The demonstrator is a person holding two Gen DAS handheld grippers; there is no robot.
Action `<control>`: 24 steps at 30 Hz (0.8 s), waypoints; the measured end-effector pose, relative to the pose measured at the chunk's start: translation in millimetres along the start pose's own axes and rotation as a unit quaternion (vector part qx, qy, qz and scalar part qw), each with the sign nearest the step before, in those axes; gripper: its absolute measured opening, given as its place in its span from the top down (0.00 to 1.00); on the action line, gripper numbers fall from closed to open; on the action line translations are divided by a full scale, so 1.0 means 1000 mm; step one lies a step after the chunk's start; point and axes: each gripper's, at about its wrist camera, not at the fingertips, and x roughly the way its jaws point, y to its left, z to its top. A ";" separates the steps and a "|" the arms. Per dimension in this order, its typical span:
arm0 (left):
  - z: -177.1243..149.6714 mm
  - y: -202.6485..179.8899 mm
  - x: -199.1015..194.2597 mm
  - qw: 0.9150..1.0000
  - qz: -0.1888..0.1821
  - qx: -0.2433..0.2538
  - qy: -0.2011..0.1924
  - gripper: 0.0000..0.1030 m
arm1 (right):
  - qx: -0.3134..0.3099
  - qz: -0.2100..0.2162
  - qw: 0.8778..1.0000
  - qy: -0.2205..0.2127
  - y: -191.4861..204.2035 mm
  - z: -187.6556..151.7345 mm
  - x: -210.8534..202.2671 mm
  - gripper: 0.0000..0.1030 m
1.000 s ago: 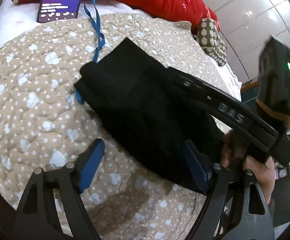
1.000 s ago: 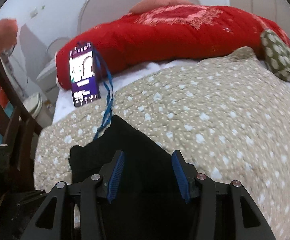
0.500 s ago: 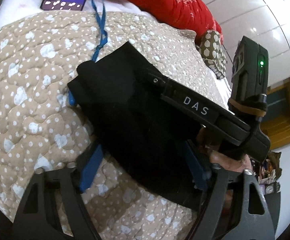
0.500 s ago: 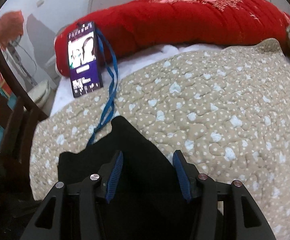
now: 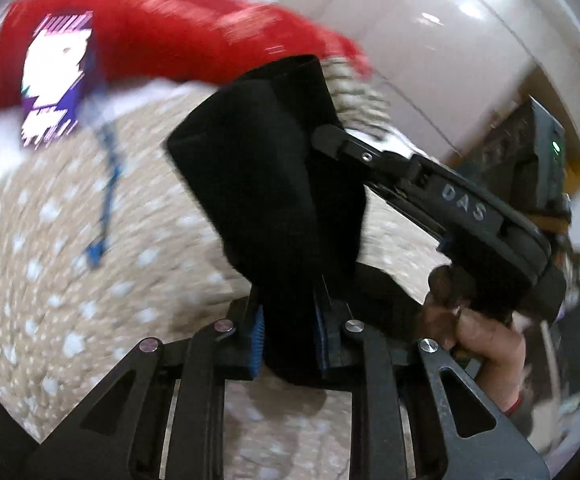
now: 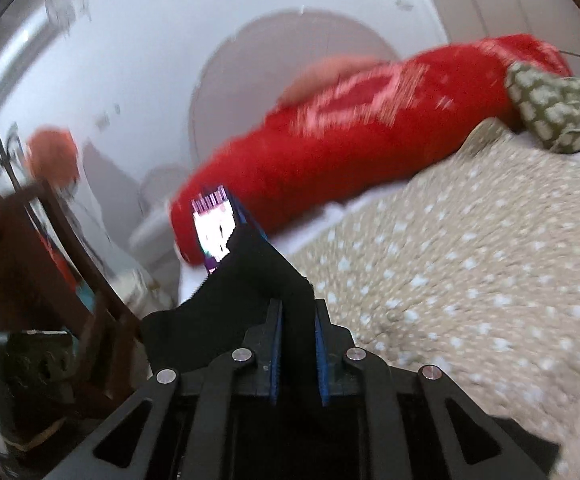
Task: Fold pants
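The black pants (image 5: 266, 184) are a folded bundle lifted above the beige dotted quilt (image 5: 50, 264). My left gripper (image 5: 288, 344) is shut on the bundle's lower edge, blue pads pinching the cloth. My right gripper (image 6: 296, 356) is shut on the other edge of the pants (image 6: 250, 280), which stand up between its blue pads. The right gripper also shows in the left wrist view (image 5: 442, 200) at the right, gripping the bundle's far side. Both views are motion-blurred.
A red bolster pillow (image 6: 350, 140) lies along the head of the bed. A purple badge card (image 5: 56, 80) on a blue lanyard (image 5: 106, 196) lies on the quilt. A green patterned cushion (image 6: 554, 112) sits at the right. A dark wooden chair (image 6: 62, 264) stands at the left.
Both grippers have closed on the folded pants and lifted the bundle off the quilt. The cameras have tilted up toward the pillow and wall.
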 end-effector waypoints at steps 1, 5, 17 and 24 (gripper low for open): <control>-0.004 -0.017 -0.003 0.999 -0.007 0.031 -0.004 0.82 | 0.005 -0.003 1.000 -0.013 -0.001 0.001 -0.014 0.87; -0.027 -0.072 0.010 0.991 -0.023 0.131 0.013 0.82 | 0.032 -0.032 0.996 -0.071 -0.018 -0.016 -0.093 0.87; -0.072 -0.118 0.048 0.959 -0.040 0.253 0.118 0.62 | 0.299 -0.223 0.918 -0.136 -0.109 -0.145 -0.236 0.61; -0.063 -0.101 0.013 0.956 -0.070 0.263 0.111 0.43 | 0.291 -0.161 0.936 -0.114 -0.088 -0.142 -0.219 0.51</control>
